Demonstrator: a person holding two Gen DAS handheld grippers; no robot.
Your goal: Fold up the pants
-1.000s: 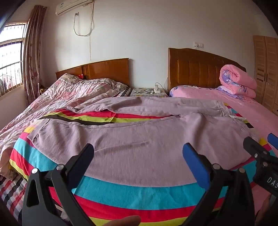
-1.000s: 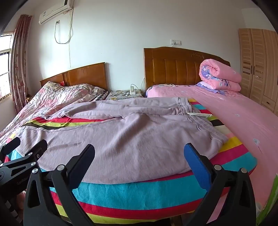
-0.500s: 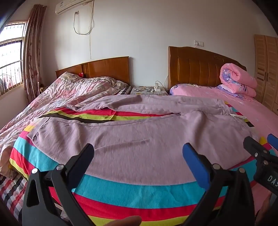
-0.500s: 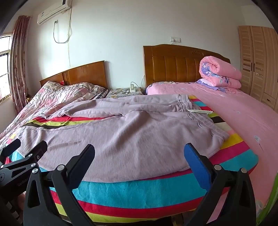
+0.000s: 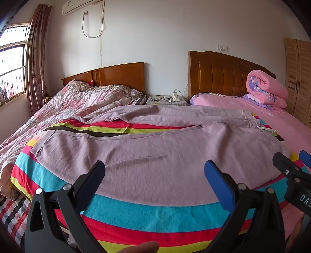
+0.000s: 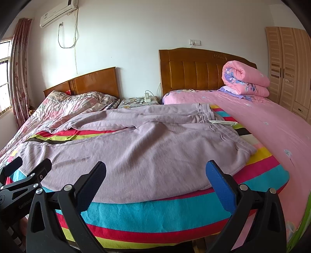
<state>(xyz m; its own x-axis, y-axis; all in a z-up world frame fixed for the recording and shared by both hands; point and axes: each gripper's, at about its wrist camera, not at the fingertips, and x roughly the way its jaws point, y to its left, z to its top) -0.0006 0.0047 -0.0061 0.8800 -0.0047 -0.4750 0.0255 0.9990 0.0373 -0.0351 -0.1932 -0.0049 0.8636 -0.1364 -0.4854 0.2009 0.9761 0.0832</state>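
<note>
Both grippers, left gripper (image 5: 154, 178) and right gripper (image 6: 155, 178), hang spread wide and empty just before the lilac fleece pants (image 6: 140, 151), lying crosswise, waistband nearer the right.

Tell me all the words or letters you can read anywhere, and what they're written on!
"DAS": white letters, cut off by the picture's edge, on the right claw body.
"GenRobot": faint and small, not certain, on the left claw body.
Air conditioner logo: too small to read.
Right headboard carving: unreadable.

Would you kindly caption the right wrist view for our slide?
Open right gripper facing unfolded lilac pants spread across a striped blanket.
</note>
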